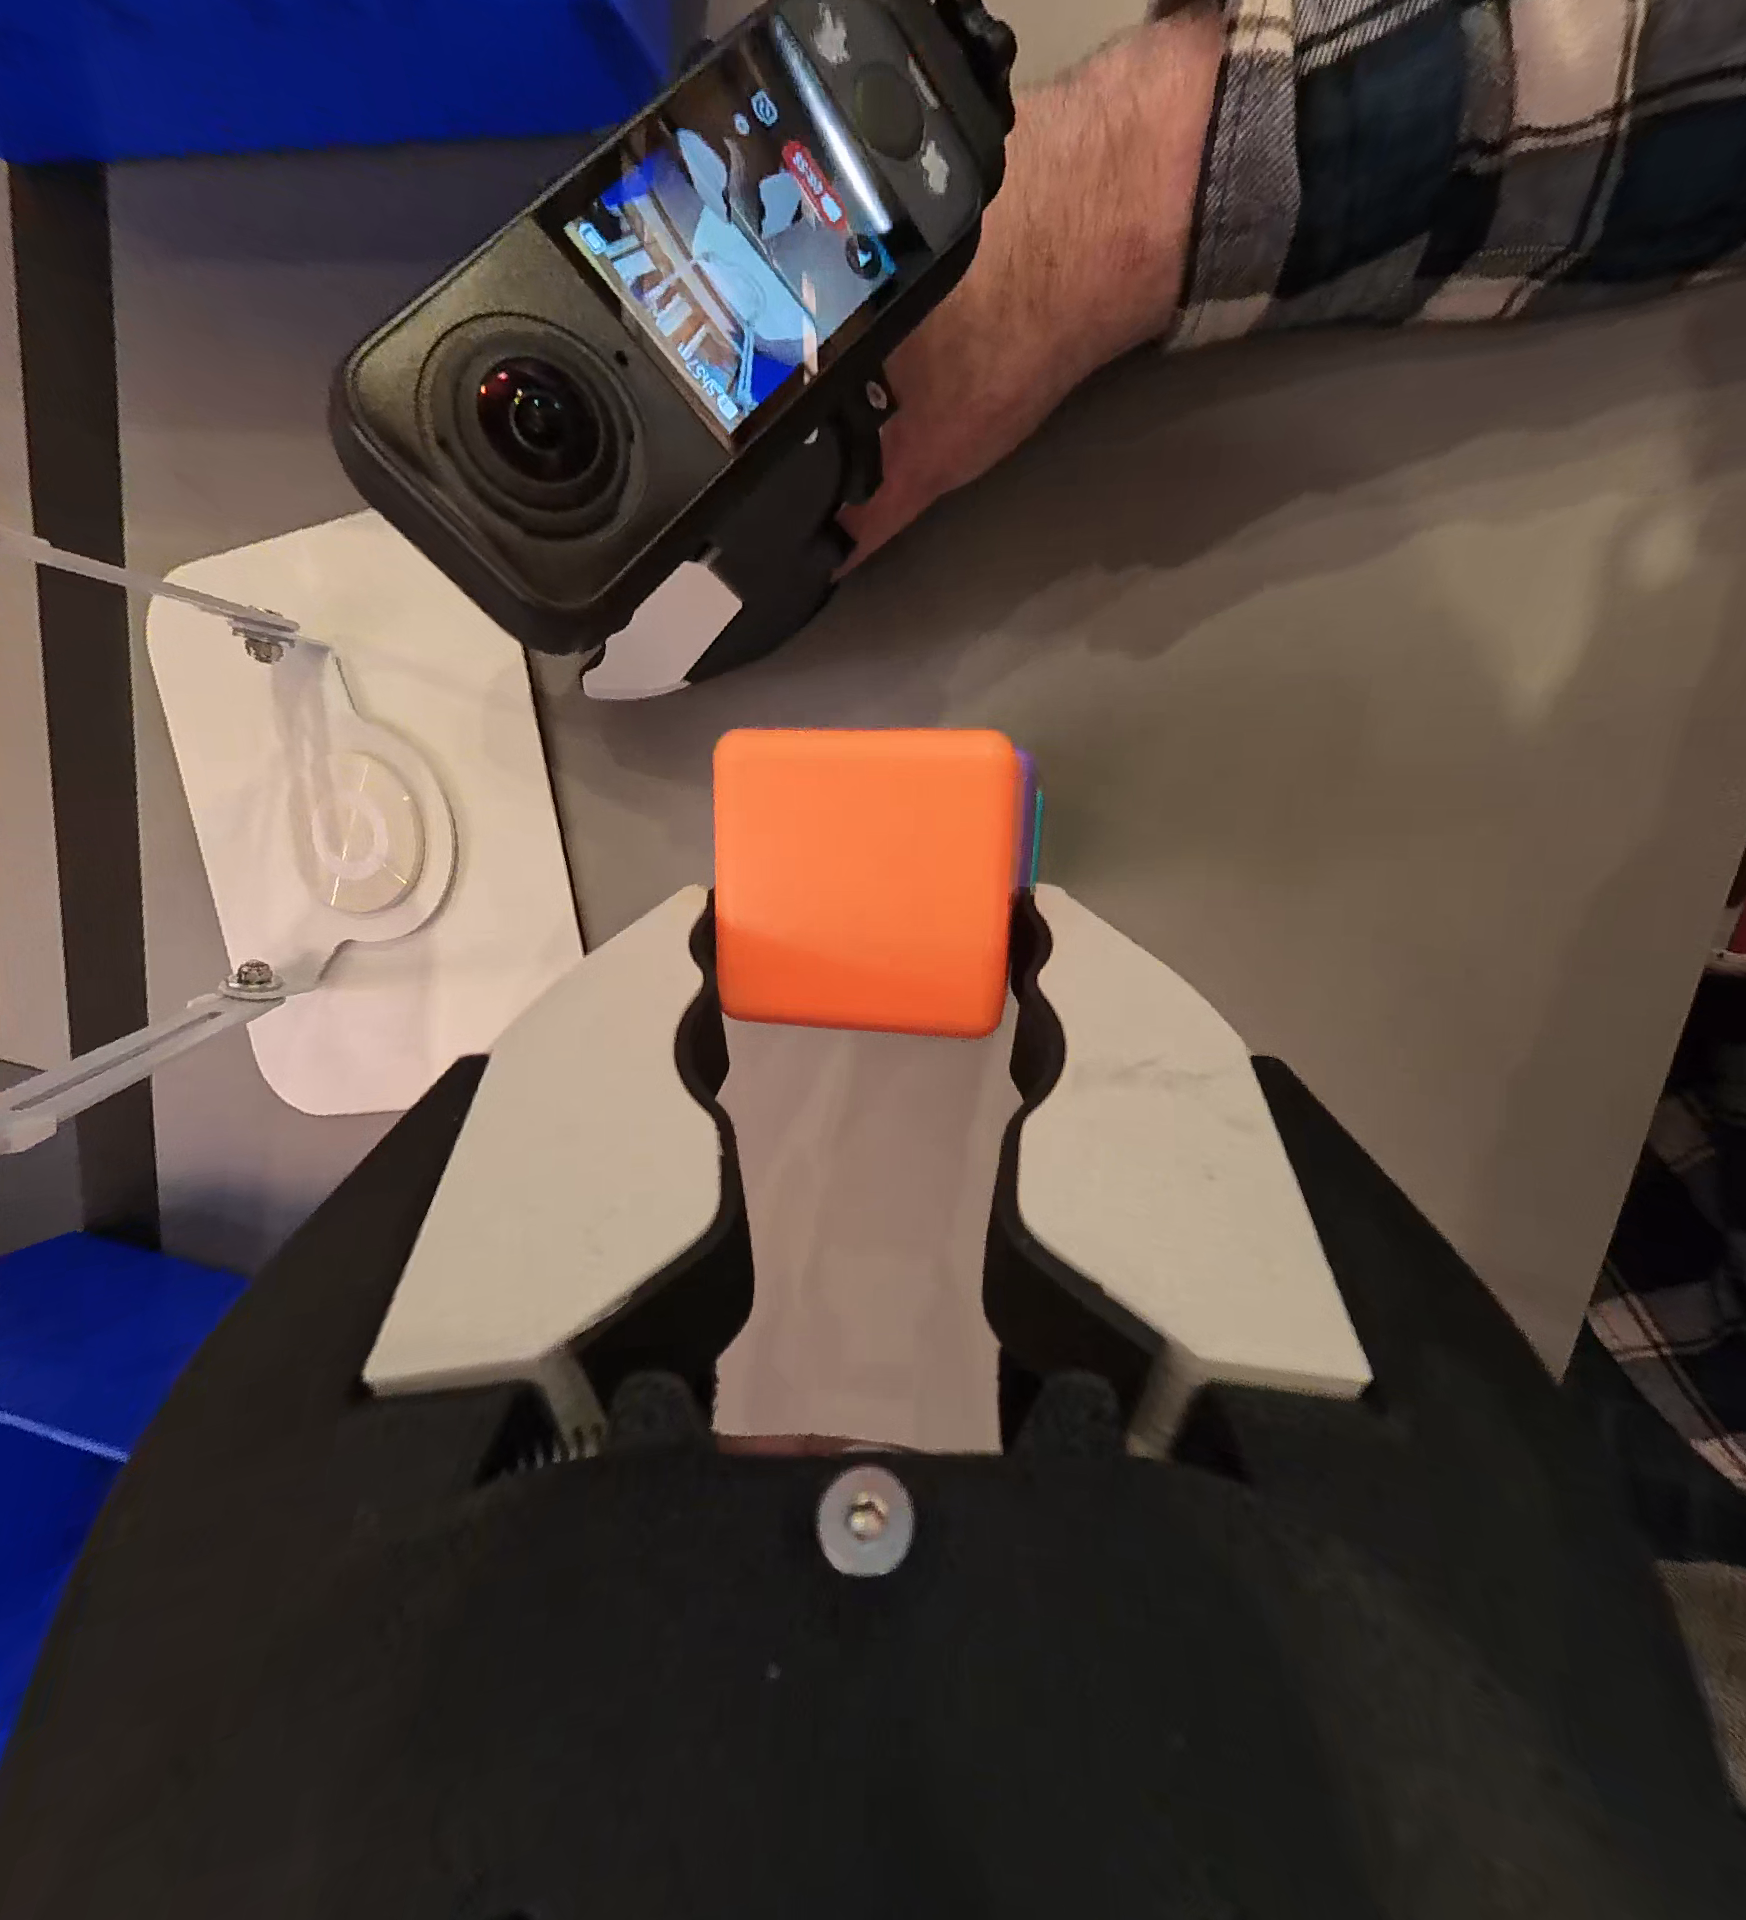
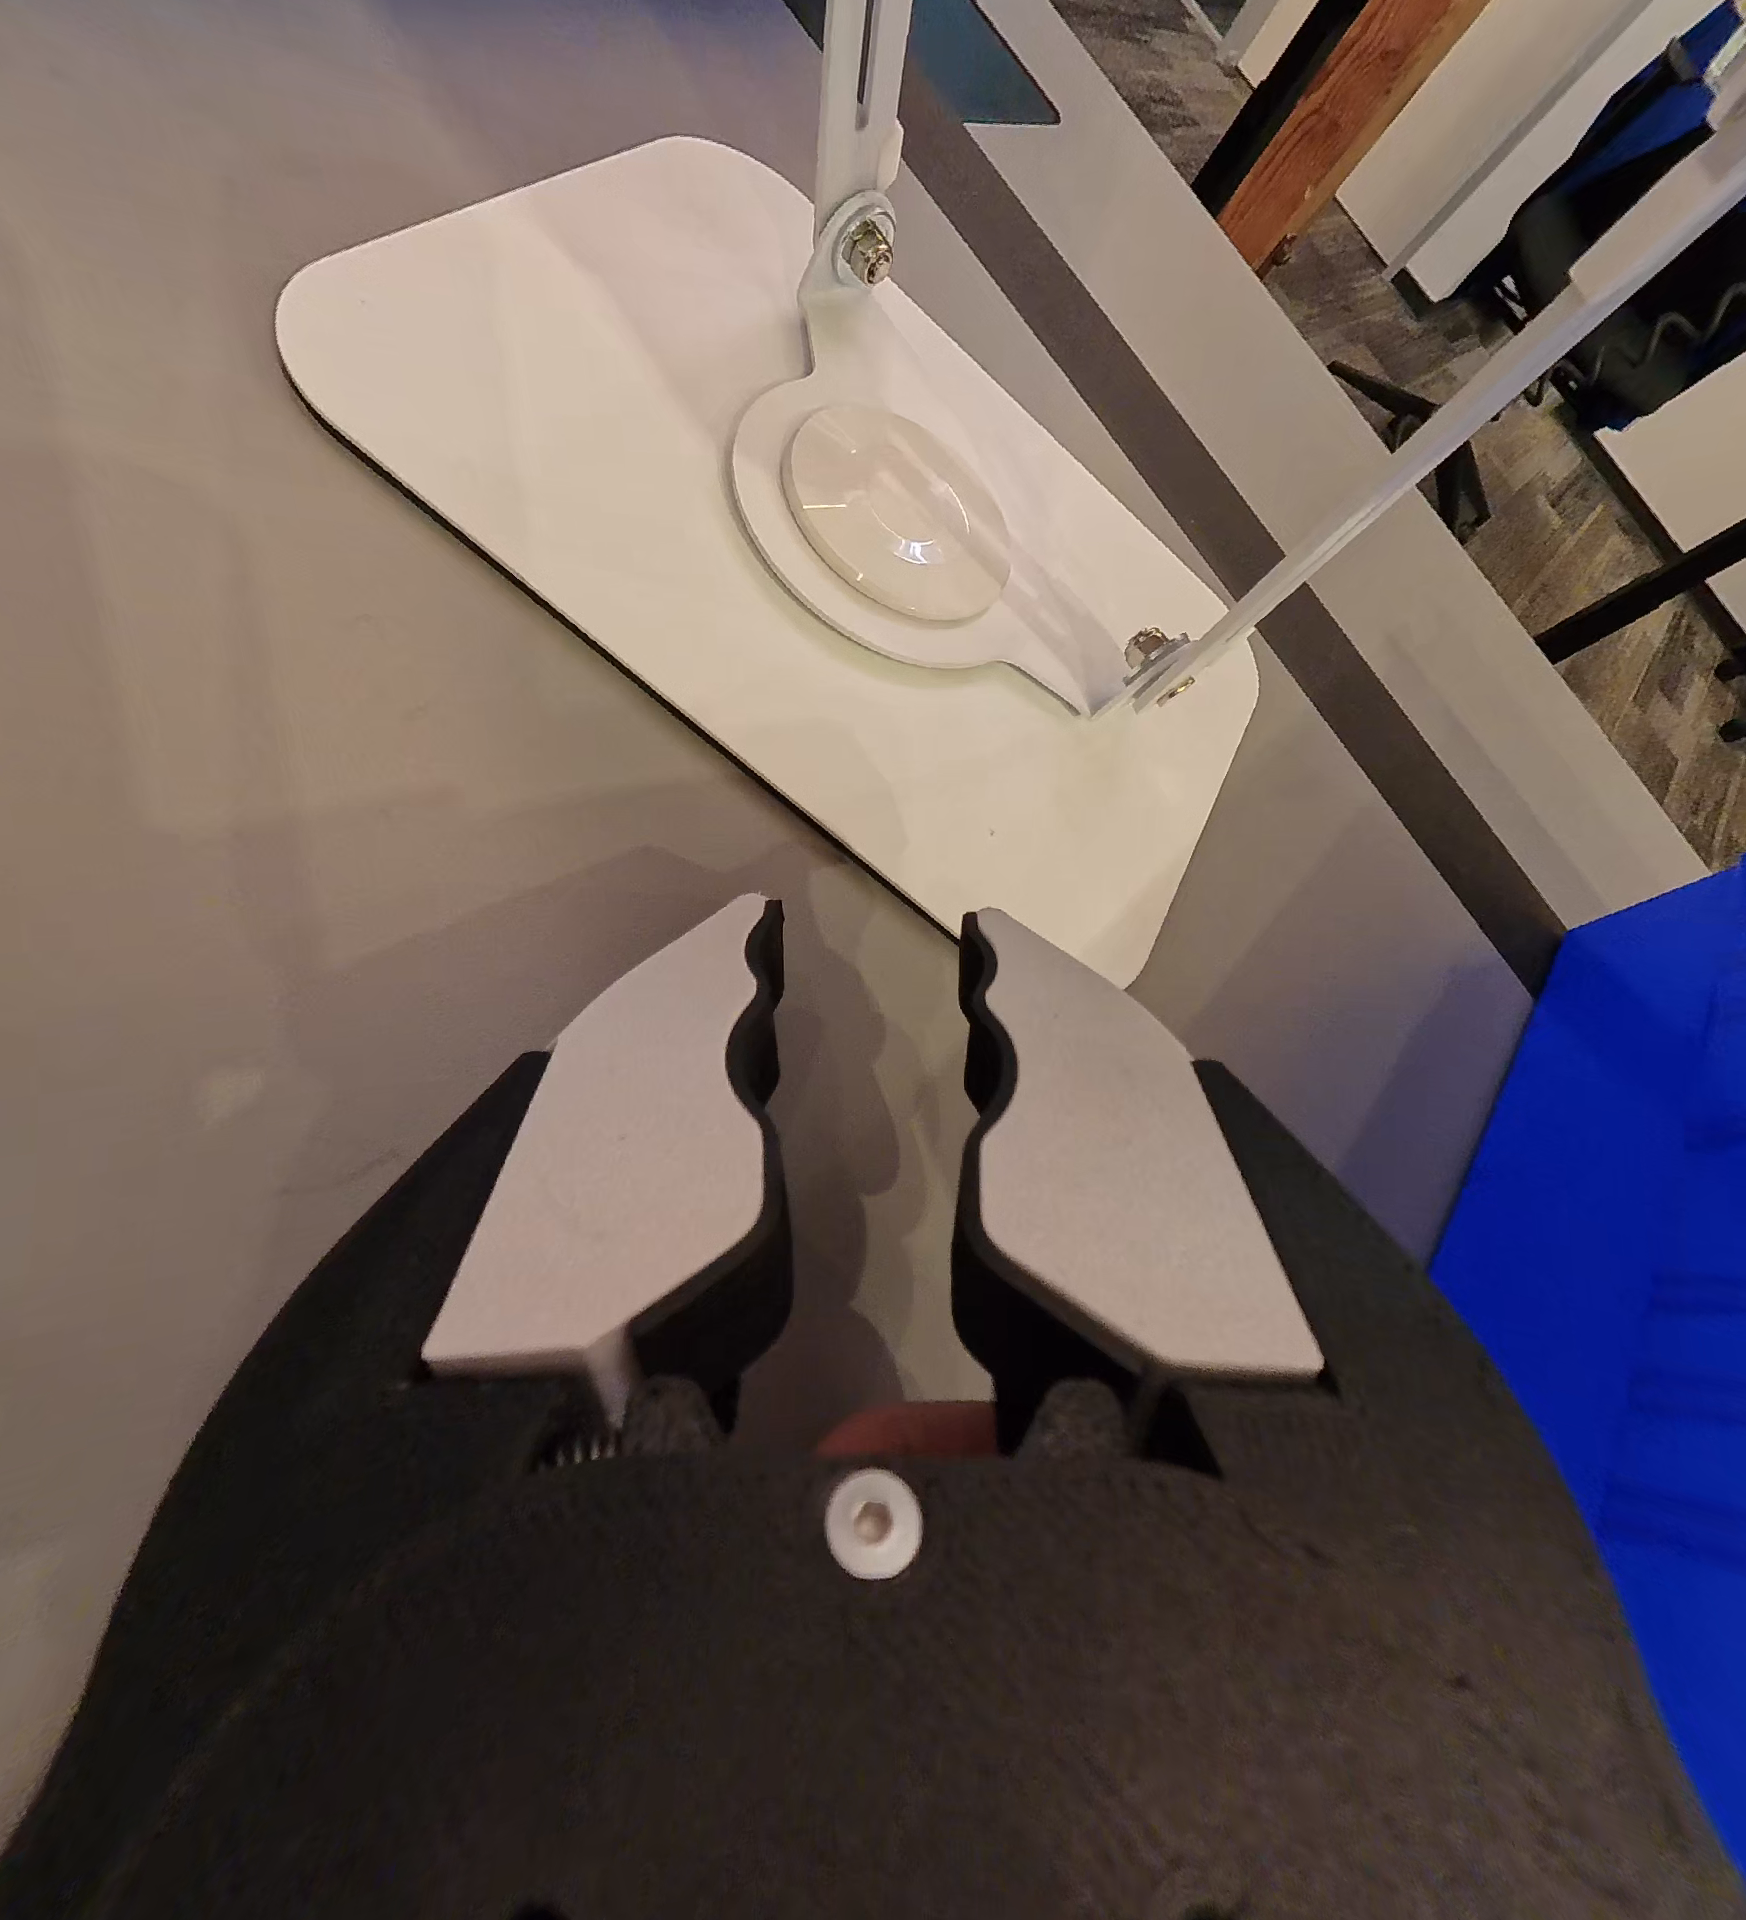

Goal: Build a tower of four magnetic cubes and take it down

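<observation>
In the left wrist view my left gripper is shut on an orange cube, seen from above. Slivers of purple and teal cubes show at its right edge, so it tops a stack whose lower cubes are mostly hidden. The right gripper's body with its camera hovers just beyond the stack, held by a hand with a plaid sleeve. In the right wrist view my right gripper is open and empty above the grey table. No cube shows in that view.
A white stand base with a round lens and thin white arms lies on the table; it also shows in the left wrist view. A blue bin stands at the right. Chairs and desks lie beyond the table edge. There is about 20 centimetres between the tips of the two grippers.
</observation>
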{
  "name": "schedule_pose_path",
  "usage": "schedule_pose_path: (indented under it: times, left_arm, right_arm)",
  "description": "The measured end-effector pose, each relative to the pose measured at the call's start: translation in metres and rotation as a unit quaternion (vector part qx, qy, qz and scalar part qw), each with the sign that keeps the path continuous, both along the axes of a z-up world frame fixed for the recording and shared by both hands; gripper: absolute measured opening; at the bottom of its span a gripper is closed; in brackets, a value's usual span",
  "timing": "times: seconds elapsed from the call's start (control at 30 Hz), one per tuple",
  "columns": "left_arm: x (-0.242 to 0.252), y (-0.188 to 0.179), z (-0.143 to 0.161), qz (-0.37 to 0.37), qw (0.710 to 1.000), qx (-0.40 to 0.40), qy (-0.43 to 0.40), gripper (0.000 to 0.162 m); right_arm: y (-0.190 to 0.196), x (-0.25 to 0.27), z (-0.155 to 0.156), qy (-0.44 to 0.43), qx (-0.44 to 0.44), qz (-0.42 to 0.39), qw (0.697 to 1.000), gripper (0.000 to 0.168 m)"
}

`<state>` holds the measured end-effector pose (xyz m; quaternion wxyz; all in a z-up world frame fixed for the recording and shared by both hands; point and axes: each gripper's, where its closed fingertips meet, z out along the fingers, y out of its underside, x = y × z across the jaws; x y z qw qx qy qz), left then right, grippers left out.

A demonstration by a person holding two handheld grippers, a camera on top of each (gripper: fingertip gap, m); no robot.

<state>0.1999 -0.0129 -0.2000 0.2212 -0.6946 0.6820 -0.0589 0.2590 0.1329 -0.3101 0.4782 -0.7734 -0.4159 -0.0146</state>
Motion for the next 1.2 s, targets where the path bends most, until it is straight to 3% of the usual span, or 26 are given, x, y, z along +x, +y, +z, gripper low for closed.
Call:
schedule_pose_path:
  times: [0.27,0.43,0.63,0.87,1.03,1.2]
  left_arm:
    - [0.001,0.003,0.005,-0.003,1.0,0.019,-0.019,0.084]
    - [-0.022,0.017,0.038,0.033,0.995,0.053,-0.081,0.084]
    - [-0.072,0.049,0.046,0.137,0.957,0.081,-0.242,0.065]
    - [-0.09,0.09,-0.021,0.203,0.93,0.118,-0.283,0.018]
    - [-0.081,0.111,-0.052,0.228,0.916,0.141,-0.299,0.0]
    - [-0.082,0.119,-0.062,0.224,0.911,0.211,-0.273,0.0]
  right_arm:
    - [0.0,0.0,0.0,0.001,-0.001,0.0,1.0,0.032]
    - [0.0,0.0,0.0,0.001,-0.002,0.0,1.0,0.032]
    - [0.0,0.0,0.0,0.001,-0.002,-0.001,1.0,0.033]
    - [0.0,0.0,0.0,0.0,0.001,-0.001,1.0,0.033]
    - [0.0,0.001,0.001,0.004,0.002,-0.001,1.0,0.033]
    - [0.0,0.0,0.001,0.002,0.004,0.0,1.0,0.033]
